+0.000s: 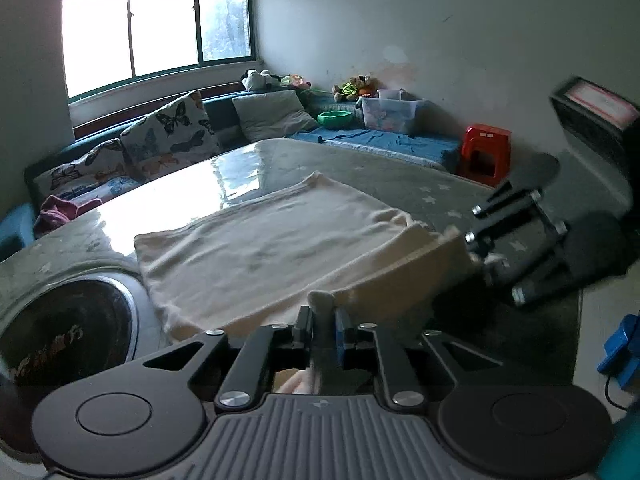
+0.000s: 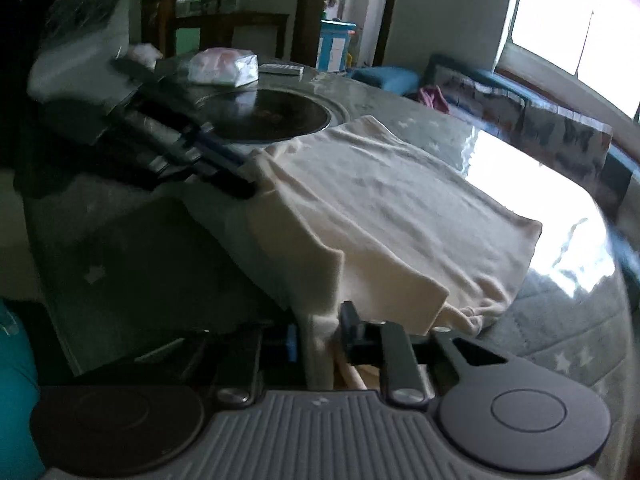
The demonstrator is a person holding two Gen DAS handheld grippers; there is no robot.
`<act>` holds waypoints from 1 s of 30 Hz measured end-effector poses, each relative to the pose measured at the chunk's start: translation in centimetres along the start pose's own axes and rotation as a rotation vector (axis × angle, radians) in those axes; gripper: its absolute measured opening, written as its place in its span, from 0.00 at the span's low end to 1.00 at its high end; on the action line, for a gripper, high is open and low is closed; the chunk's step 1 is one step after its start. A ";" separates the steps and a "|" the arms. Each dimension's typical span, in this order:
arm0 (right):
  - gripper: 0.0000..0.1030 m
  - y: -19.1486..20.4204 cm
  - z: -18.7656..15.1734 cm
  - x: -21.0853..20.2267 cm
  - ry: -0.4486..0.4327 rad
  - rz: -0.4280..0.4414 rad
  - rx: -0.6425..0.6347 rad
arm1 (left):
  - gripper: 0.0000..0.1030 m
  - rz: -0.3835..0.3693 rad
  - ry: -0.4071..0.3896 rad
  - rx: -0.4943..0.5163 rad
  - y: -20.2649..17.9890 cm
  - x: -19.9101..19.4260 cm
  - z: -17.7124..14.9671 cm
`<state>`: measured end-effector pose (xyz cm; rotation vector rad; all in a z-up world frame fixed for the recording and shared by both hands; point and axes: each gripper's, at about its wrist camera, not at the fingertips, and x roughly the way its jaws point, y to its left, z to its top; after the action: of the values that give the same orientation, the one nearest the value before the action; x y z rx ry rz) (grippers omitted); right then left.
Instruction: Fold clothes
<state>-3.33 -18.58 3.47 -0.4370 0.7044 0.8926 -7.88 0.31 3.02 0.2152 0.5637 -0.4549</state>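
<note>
A: Where was the garment [image 1: 272,236] at that point?

B: It lay across the middle of the left wrist view, a cream piece spread on the glossy worktop [image 1: 224,176], with its near edge lifted off the surface. In the right wrist view the same cloth ran from the centre down to the bottom middle of the frame.

A: And the jaws?

B: The left gripper [image 1: 324,320], at the bottom centre of its own view, had its jaws pressed narrow on one corner of that near edge. The right gripper [image 2: 320,330] did the same with the other corner; its jaws were closed on a bunched tuft of fabric. The edge between them hung taut, with a small sag.

A: What could have gone wrong from there?

B: My guess is a slip. Each grip looked like only a small pinch of cloth, so a quick pull toward the far edge might have dragged a corner free, and the fold would have landed crooked.

A: Anything else?

B: The round dark cooktop [image 1: 68,332] sat in the lower left of the left view, touching or just beside the garment's side. If the two grippers had travelled unevenly, the cloth could have skewed over it. The worktop looked slick as well, so the flat part might have slid along instead of staying put while the raised edge went over.
</note>
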 end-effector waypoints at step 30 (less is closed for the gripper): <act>0.09 1.7 -1.4 -4.3 -0.043 -0.006 -0.015 | 0.11 0.095 -0.041 0.126 -2.4 -6.3 -2.8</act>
<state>-7.11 -20.84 5.44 -0.4319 0.6566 0.8994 -15.00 1.31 4.08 0.3514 0.4832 -0.4019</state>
